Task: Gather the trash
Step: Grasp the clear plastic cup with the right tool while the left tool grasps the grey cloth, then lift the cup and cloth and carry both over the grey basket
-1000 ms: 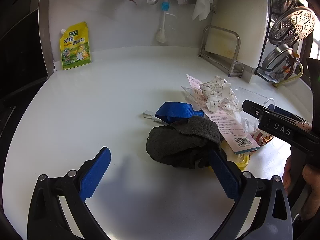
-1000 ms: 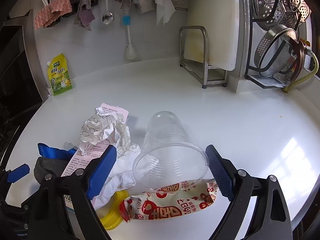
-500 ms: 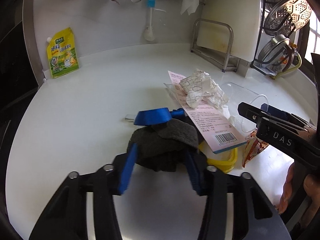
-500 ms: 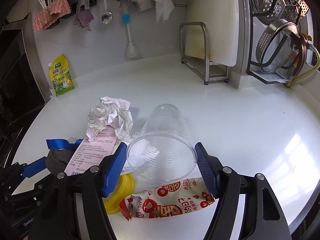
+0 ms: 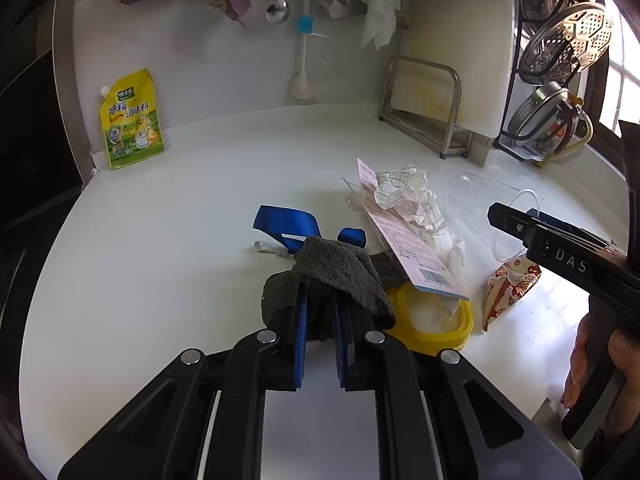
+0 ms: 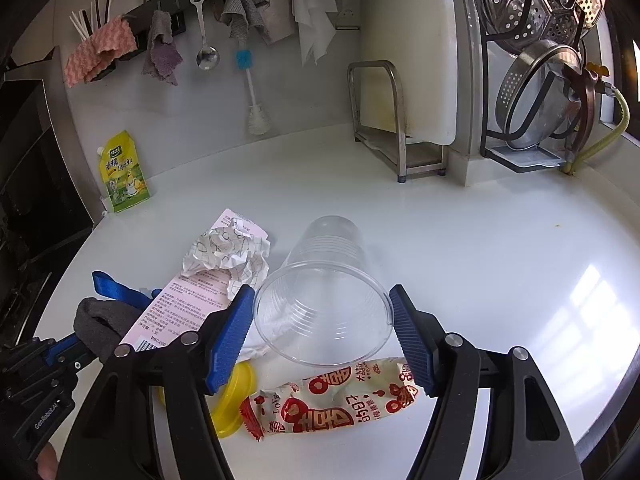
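Note:
A dark grey cloth [image 5: 340,268] lies bunched on the white counter over a blue strap [image 5: 286,220]. My left gripper [image 5: 320,300] is closing its jaws on the cloth, whose near fold is pinched between the blue pads. A clear plastic cup [image 6: 324,280] lies on its side with its mouth toward me. My right gripper [image 6: 320,308] has a pad against each side of the cup's rim. Around them lie a red-and-white snack wrapper [image 6: 340,396], a yellow lid [image 6: 236,392], crumpled paper [image 6: 228,252] and a pink label card [image 6: 188,300].
A yellow seasoning pouch [image 5: 130,120] leans on the back wall at the left. A metal stand with a cutting board [image 6: 396,136] and a rack of steel strainers [image 6: 540,100] stand at the back right. Cloths, a spoon and a brush hang above.
The left jaws went from wide open to pinching the grey cloth, which is now bunched up. The right jaws narrowed until they met the cup's rim.

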### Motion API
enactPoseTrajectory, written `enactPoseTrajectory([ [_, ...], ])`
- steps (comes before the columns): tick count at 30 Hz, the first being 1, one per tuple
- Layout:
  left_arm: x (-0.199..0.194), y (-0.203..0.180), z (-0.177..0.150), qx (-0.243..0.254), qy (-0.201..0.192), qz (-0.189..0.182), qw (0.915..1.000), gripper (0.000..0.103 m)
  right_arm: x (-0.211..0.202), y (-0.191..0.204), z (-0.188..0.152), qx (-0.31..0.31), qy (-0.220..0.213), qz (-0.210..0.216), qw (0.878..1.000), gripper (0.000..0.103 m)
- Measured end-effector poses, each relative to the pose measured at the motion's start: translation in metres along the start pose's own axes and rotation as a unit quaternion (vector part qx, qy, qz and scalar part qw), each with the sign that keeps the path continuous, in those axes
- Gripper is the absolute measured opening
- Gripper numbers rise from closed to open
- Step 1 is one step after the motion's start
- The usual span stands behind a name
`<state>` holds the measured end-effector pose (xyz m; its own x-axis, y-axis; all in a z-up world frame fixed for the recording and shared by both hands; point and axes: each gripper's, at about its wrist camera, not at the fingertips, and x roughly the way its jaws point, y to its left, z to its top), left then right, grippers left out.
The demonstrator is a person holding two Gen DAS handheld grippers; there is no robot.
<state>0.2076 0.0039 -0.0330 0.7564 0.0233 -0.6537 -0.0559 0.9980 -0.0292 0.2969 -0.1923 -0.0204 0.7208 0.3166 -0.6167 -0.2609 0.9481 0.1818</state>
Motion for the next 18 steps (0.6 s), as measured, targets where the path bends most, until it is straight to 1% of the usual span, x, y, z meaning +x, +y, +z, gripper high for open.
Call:
enactPoseTrajectory([
  [6, -0.015, 0.005, 0.009, 0.002, -0.022, 0.003, 0.9997, 0.011, -0.002, 0.002, 0.0, 0.0, -0.001, 0.0, 1.0, 0.066],
  [9, -0.025, 0.008, 0.016, 0.002, -0.04, 0.005, 0.9992, 0.011, -0.005, 0.003, -0.002, -0.002, -0.004, -0.001, 1.0, 0.066],
  [13, -0.037, 0.011, 0.024, 0.003, -0.06, 0.008, 0.9981, 0.011, -0.012, 0.004, -0.003, -0.005, -0.013, -0.007, 1.0, 0.066],
  [18, -0.05, 0.016, 0.027, 0.002, -0.075, 0.01, 0.9972, 0.011, -0.026, 0.004, -0.005, -0.004, -0.027, -0.012, 1.0, 0.066],
])
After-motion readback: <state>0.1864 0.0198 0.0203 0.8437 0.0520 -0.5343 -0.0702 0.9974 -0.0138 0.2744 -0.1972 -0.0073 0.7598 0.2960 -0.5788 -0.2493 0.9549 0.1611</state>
